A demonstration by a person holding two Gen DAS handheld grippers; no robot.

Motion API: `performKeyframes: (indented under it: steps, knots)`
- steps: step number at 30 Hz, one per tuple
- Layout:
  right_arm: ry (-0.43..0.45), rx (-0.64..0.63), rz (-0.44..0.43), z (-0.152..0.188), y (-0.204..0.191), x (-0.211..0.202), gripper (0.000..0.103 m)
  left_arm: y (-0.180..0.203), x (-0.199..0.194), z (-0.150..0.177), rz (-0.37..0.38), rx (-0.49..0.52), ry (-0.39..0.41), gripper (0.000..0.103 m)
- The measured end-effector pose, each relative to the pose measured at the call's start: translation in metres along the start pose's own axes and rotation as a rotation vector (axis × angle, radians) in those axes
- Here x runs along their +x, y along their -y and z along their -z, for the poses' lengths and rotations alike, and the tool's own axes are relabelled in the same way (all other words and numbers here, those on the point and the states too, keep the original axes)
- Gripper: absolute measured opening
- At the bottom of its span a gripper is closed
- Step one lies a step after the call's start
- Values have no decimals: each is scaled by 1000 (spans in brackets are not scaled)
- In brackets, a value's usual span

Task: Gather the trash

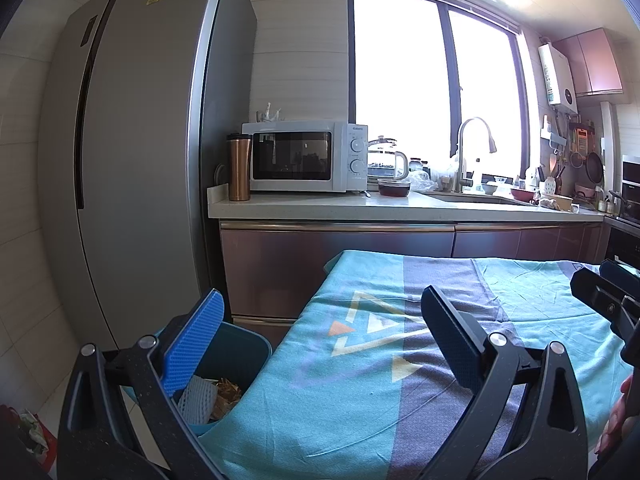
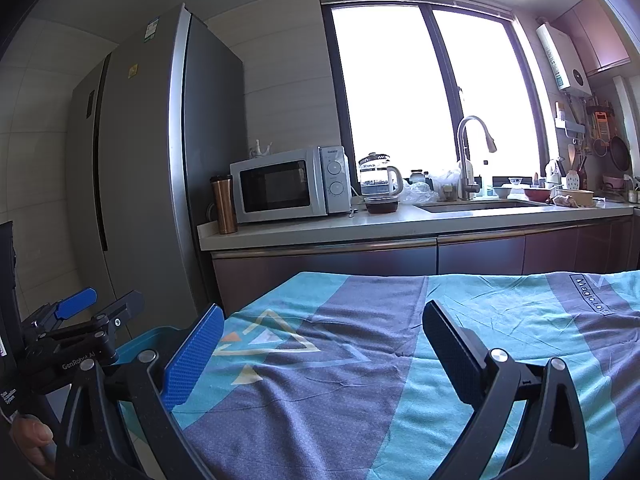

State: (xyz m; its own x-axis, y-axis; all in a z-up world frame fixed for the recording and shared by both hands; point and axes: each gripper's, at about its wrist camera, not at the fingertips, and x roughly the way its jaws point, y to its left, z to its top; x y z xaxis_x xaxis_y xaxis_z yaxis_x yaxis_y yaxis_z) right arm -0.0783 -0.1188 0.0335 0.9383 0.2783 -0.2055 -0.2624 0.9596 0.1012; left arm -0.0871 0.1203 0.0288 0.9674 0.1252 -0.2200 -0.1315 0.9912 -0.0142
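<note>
Left hand-held gripper spread wide, bin beside tablecloth

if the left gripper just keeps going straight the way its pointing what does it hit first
Probably the cloth-covered table: the left gripper, fingers open and empty, points low across its top. If it clears the cloth, the cabinet fronts under the counter come next. Depth is hard to judge in the fisheye view.
</note>
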Motion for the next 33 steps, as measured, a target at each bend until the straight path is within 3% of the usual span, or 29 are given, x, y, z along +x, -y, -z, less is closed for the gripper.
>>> performKeyframes:
  steps: [33]
  knots:
    - [2,11,4,0,4,0,96,6,5,1,8,8,-6,97]
